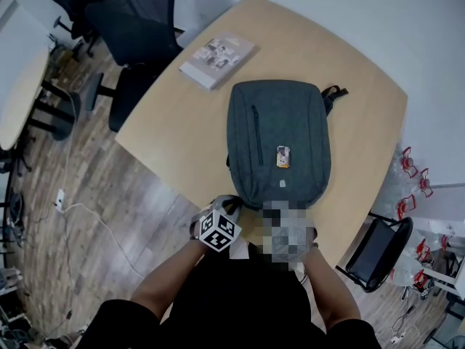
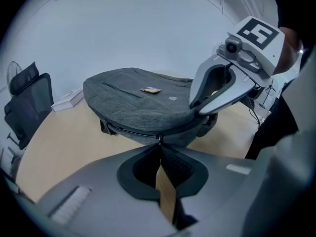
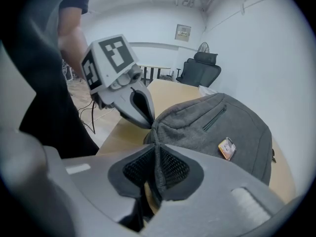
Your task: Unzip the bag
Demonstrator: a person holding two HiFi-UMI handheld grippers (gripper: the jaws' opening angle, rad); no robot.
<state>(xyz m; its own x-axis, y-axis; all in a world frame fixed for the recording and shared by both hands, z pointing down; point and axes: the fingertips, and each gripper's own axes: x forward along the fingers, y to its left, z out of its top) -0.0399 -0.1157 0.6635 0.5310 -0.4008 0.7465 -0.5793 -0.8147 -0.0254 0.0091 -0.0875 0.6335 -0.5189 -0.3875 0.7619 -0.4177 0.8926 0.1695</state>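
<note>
Grip is already taken on both sides. The left tongs (image 2: pixel 159 144) are pressed together, and the zip pull (image 2: pixel 159 138) at the bag's near edge appears to be pinched at their tips. The right tongs (image 3: pixel 154 147) are closed on a fold of grey fabric pulled up from the bag (image 3: pixel 217 127), just beside the left tongs, so the cloth is braced against the pull.

The unzipping itself is judged not yet begun. The main zip (image 2: pixel 128 129) is seen running shut along the bag's side right up to the pull, and no opening is shown in any view. The whole run of the zip is therefore left to be drawn.

The bag is laid flat on the wooden surface (image 1: pixel 363 122), with its near end at the edge closest to the person.

The following are counted:
- two tongs, one in each hand
- one bag
- one main zip, with one pull in view
- one short pocket zip (image 1: pixel 257 133) on the bag's front
- one small tag (image 1: pixel 282 156) on that same front
- one booklet (image 1: pixel 217 59), lying well apart from the bag near the surface's far corner

Dark office chairs (image 1: pixel 134 42) are seen beyond the surface. At least two are made out, but the exact number cannot be told.
</note>
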